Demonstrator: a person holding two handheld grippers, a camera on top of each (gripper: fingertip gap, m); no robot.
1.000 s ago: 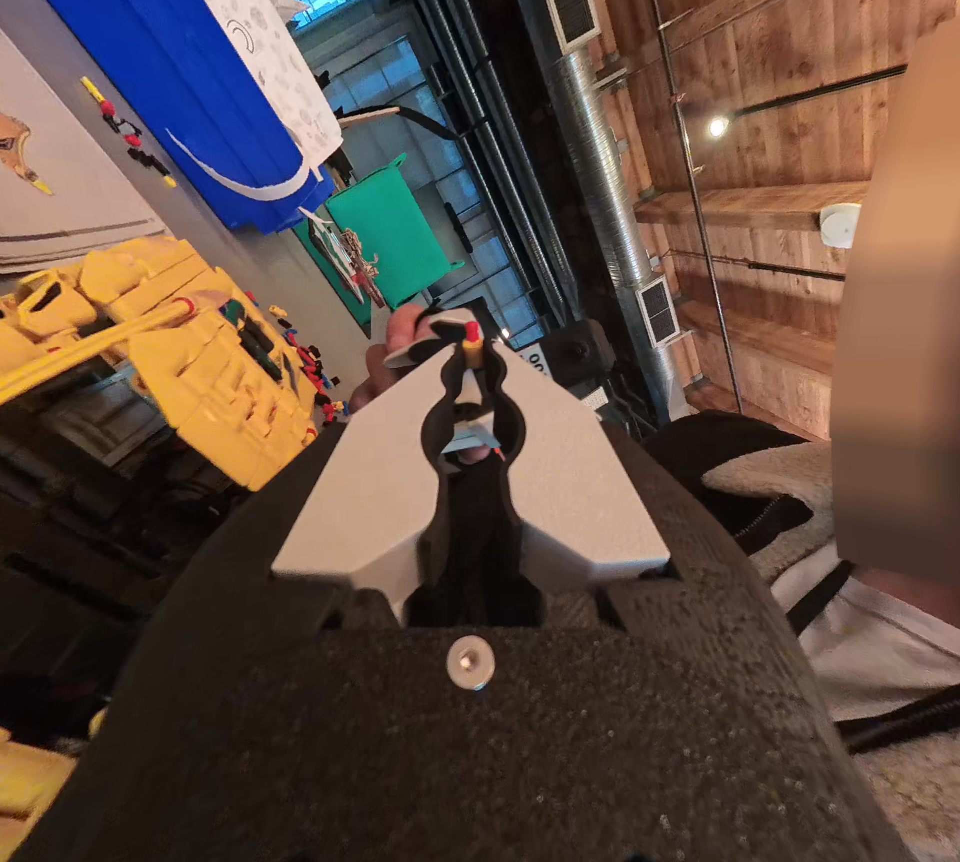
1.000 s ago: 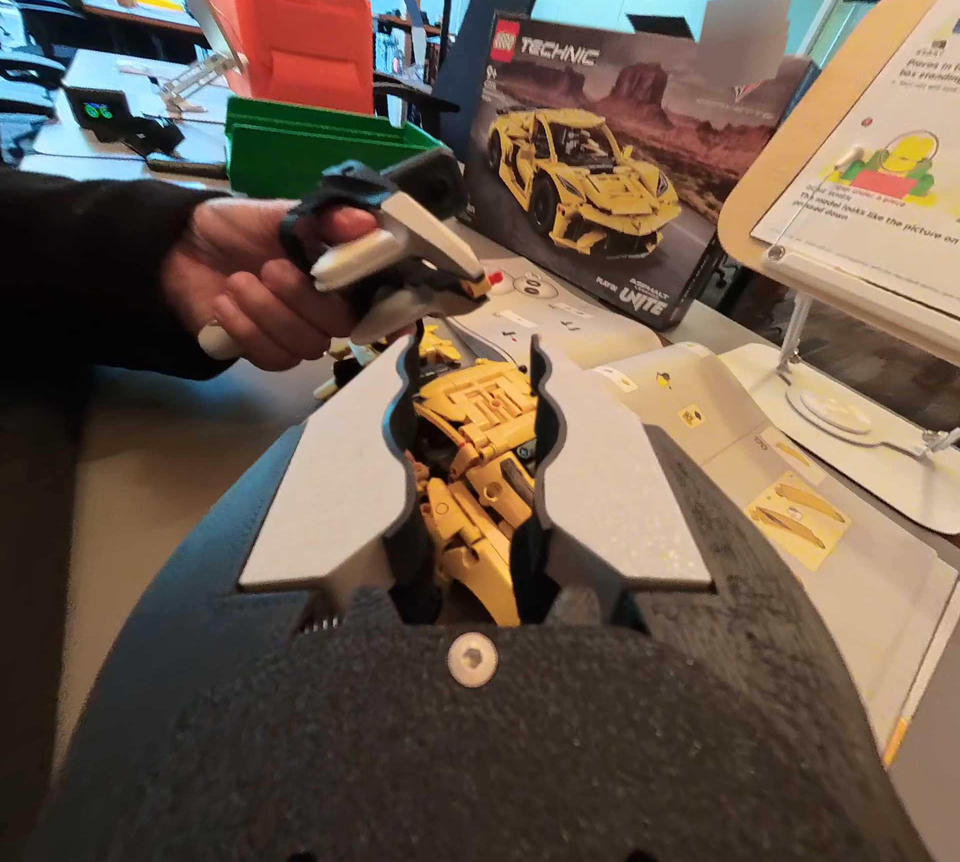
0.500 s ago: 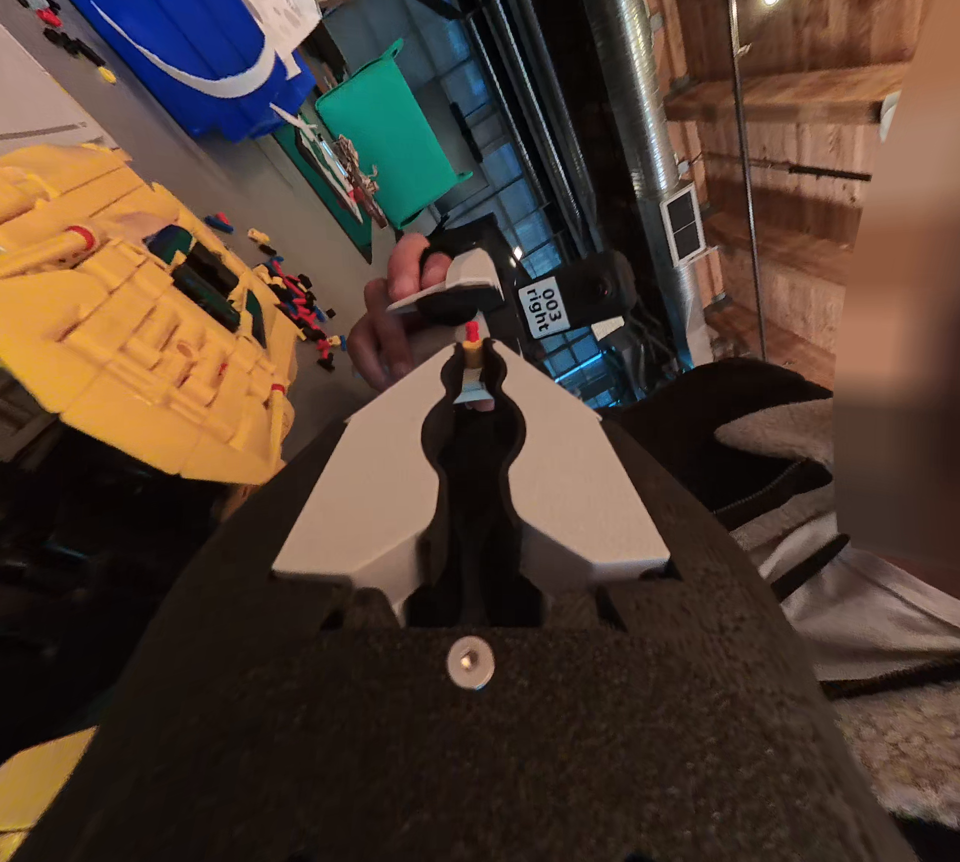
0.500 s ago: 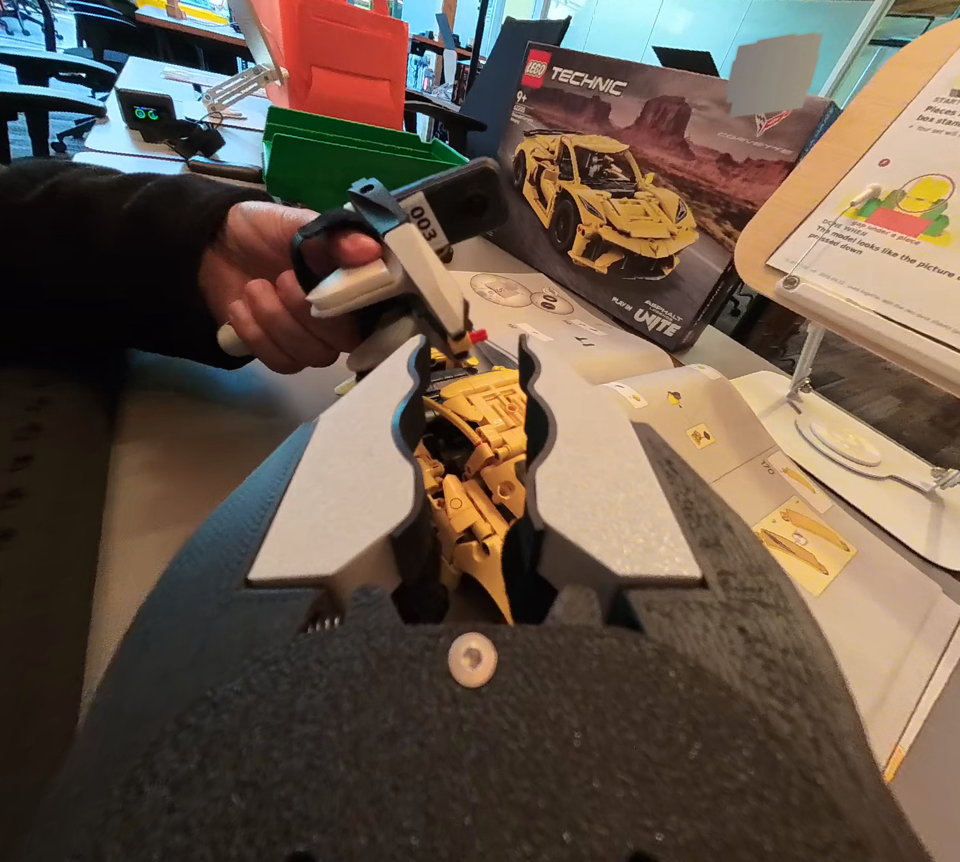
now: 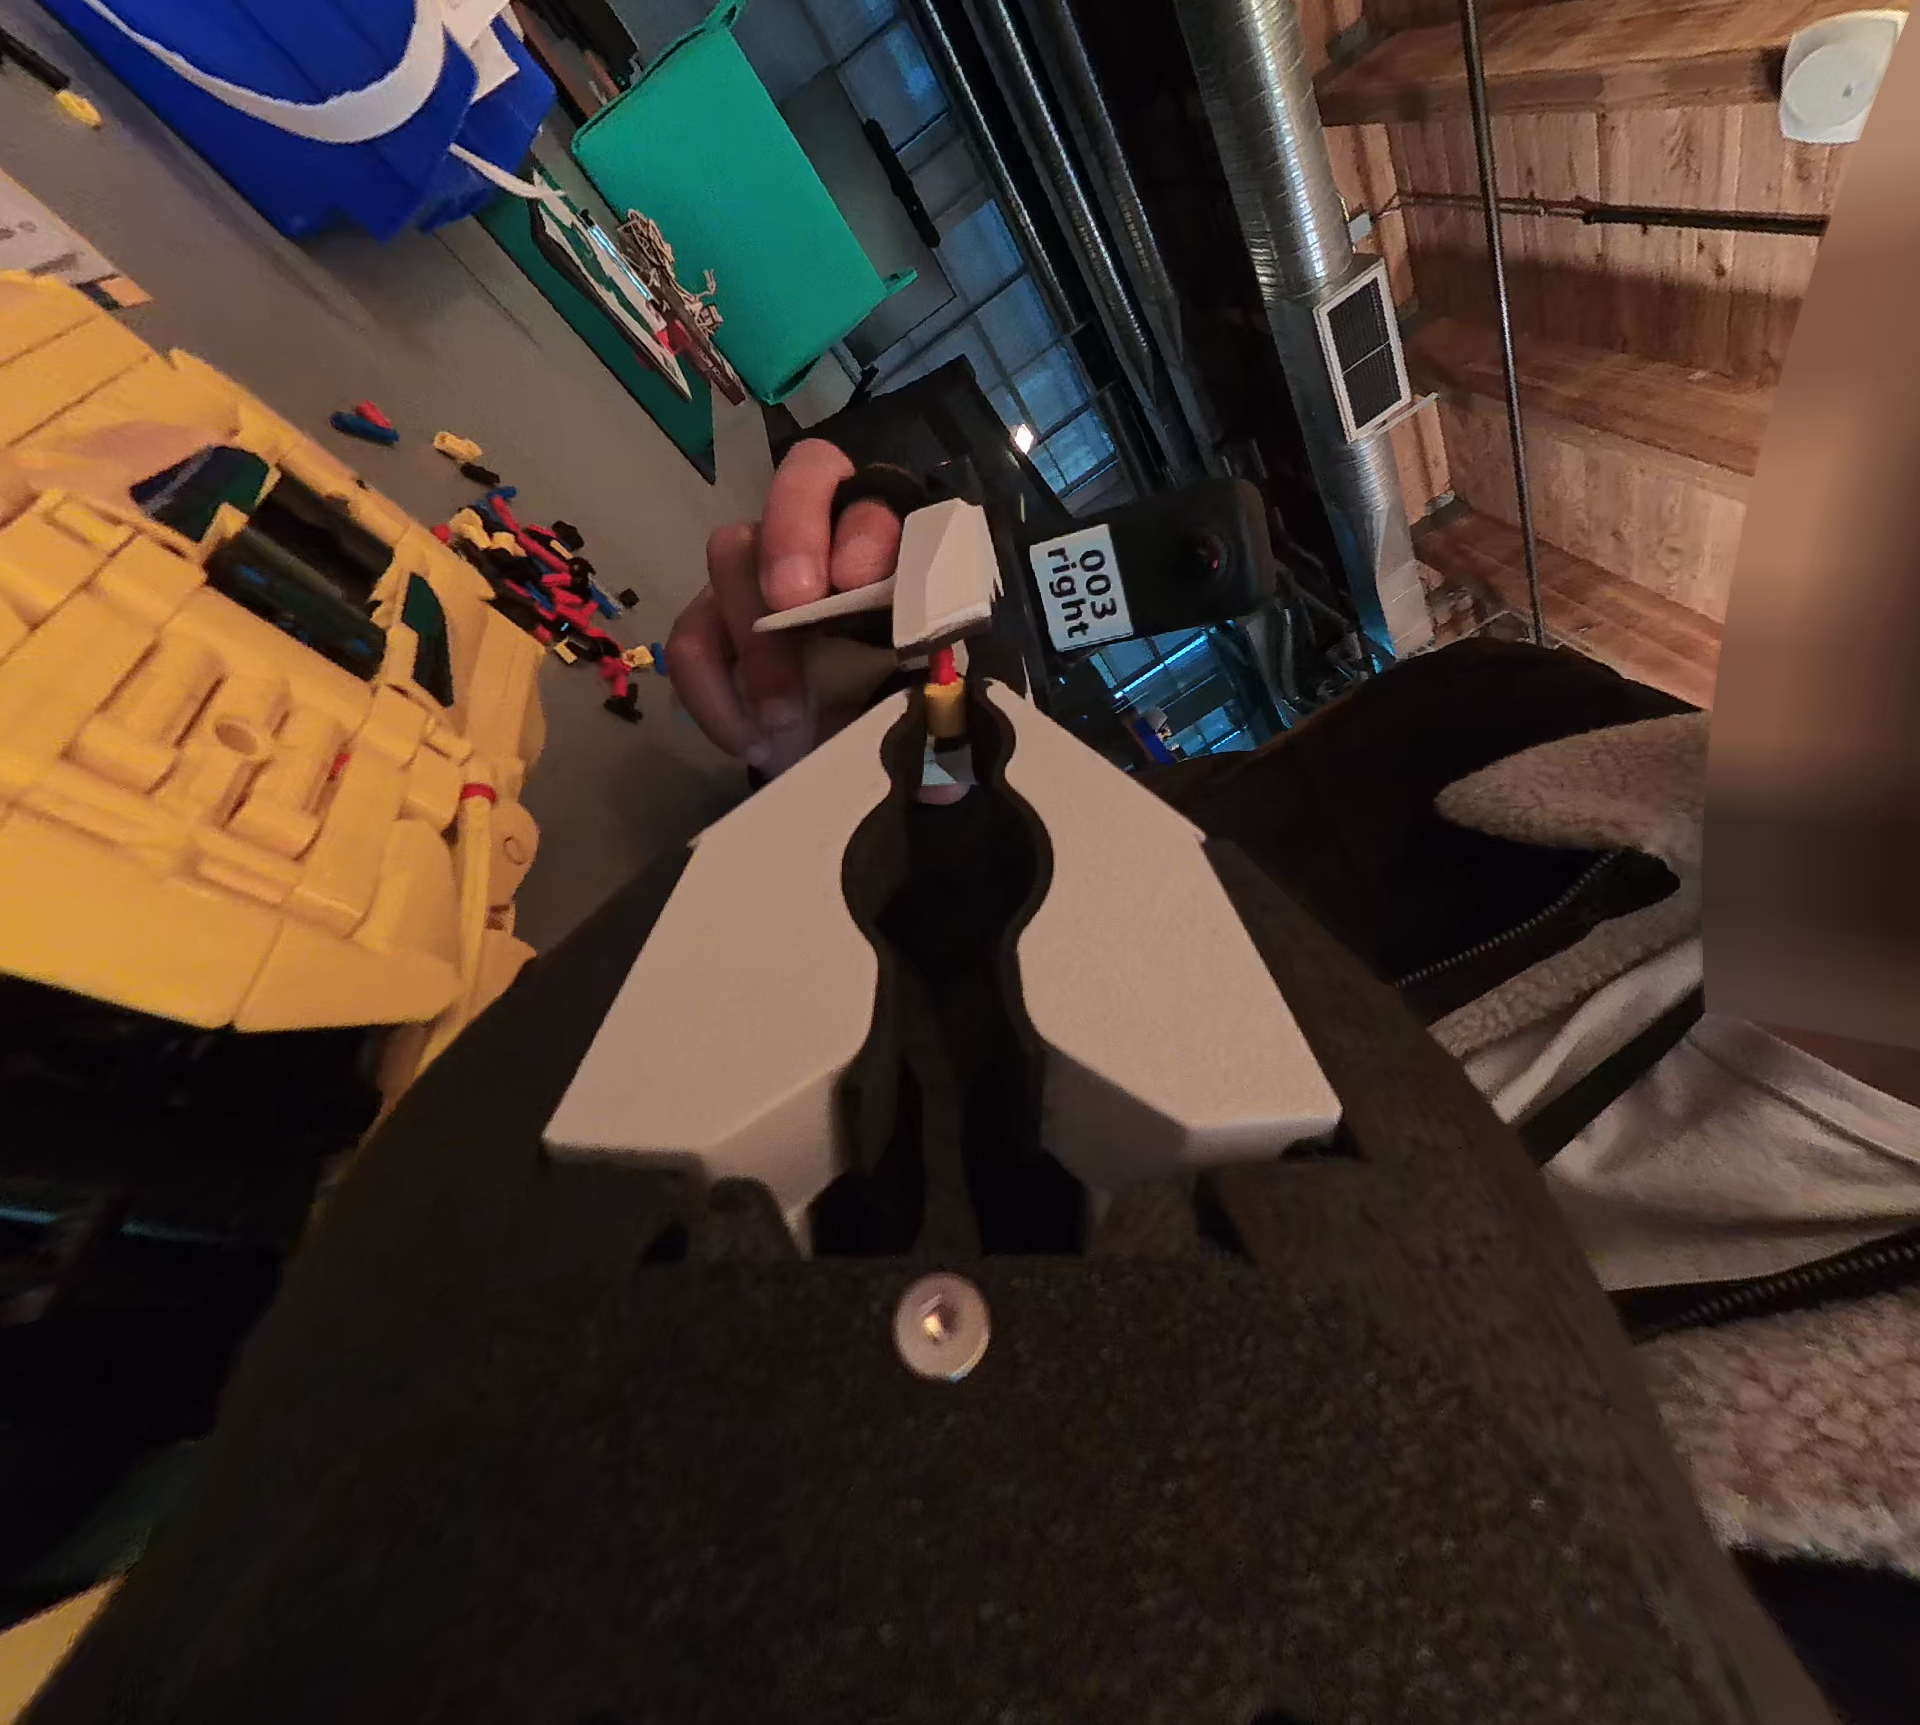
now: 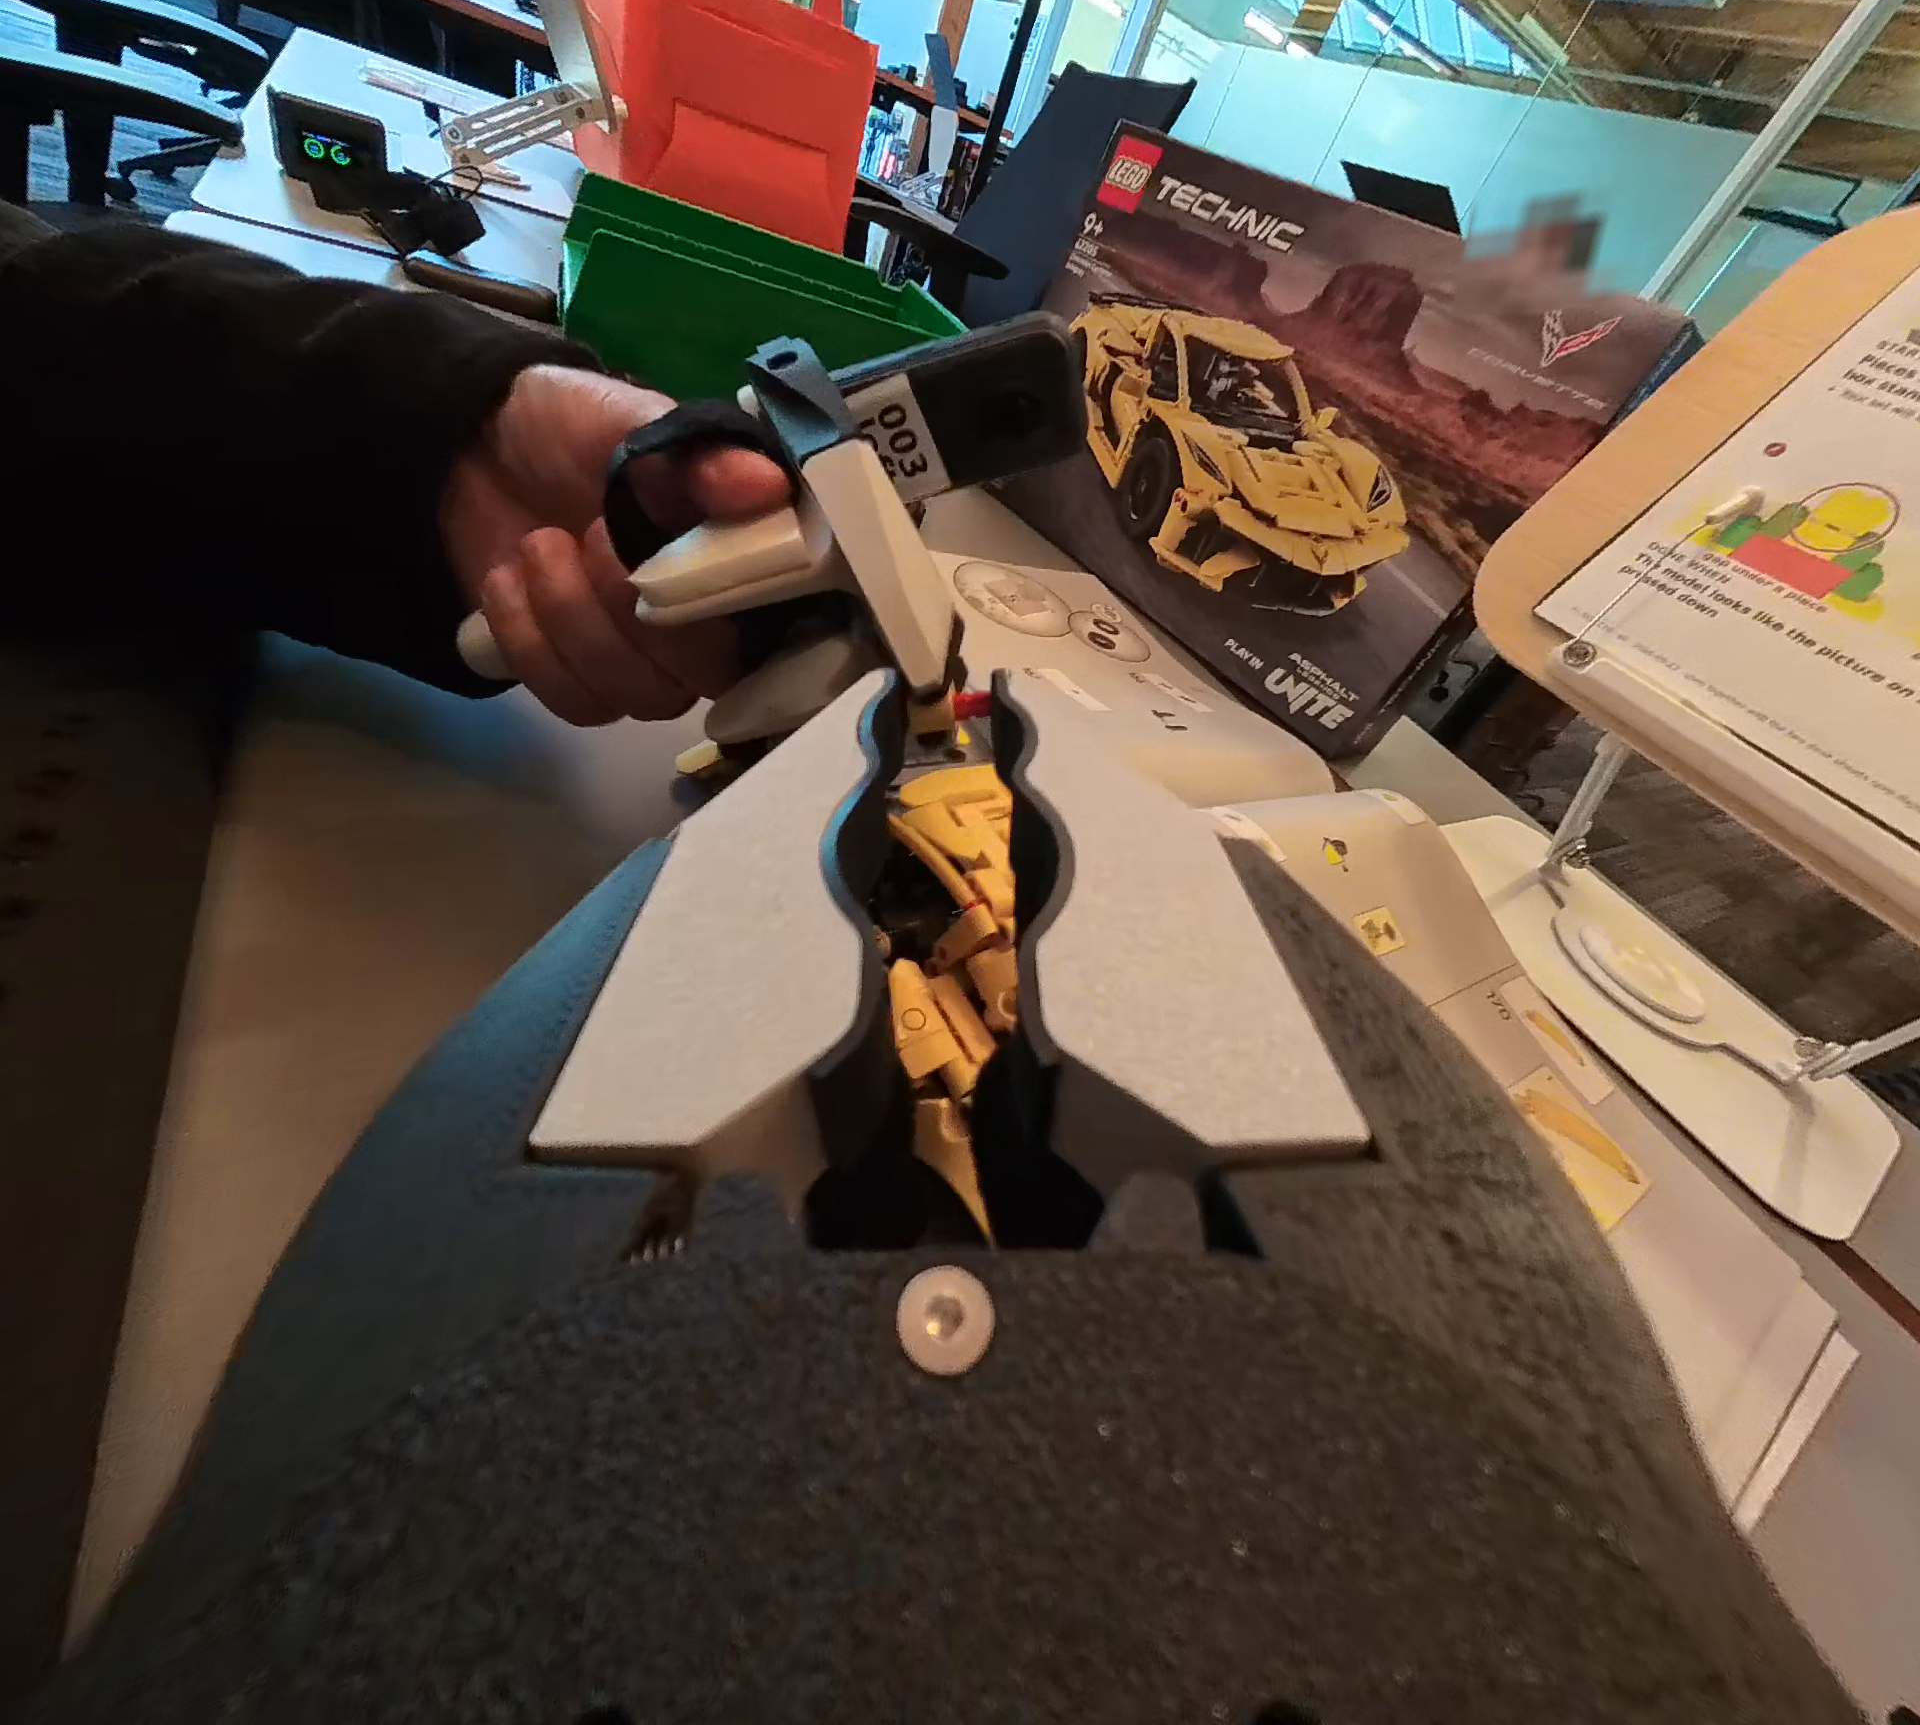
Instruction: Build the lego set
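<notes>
My left gripper [image 5: 940,725] is shut on a small yellow piece with a red pin [image 5: 942,704]. In the right wrist view the left gripper [image 6: 928,688] comes in from the left, held by a hand, and its piece [image 6: 938,714] sits between my right gripper's fingertips. My right gripper [image 6: 943,696] has its jaws narrowly apart around that piece, and I see no firm grip. It also shows in the left wrist view [image 5: 938,641], tip to tip with the left one. The yellow Lego car [image 5: 239,719] lies on the table below, seen through the right jaws [image 6: 951,958].
Loose small pieces [image 5: 540,563] lie on the grey table beyond the car. The set's box [image 6: 1299,470] stands behind, with a green bin [image 6: 707,304] and an orange bag [image 6: 727,75] to its left. Instruction sheets [image 6: 1351,875] and a document stand [image 6: 1714,615] are on the right. My left and right fingertips are right by each other.
The right gripper's jaws have narrowed. The left gripper has carried its piece forward until it sits between the right fingertips. Both grippers have risen a little above the car.
</notes>
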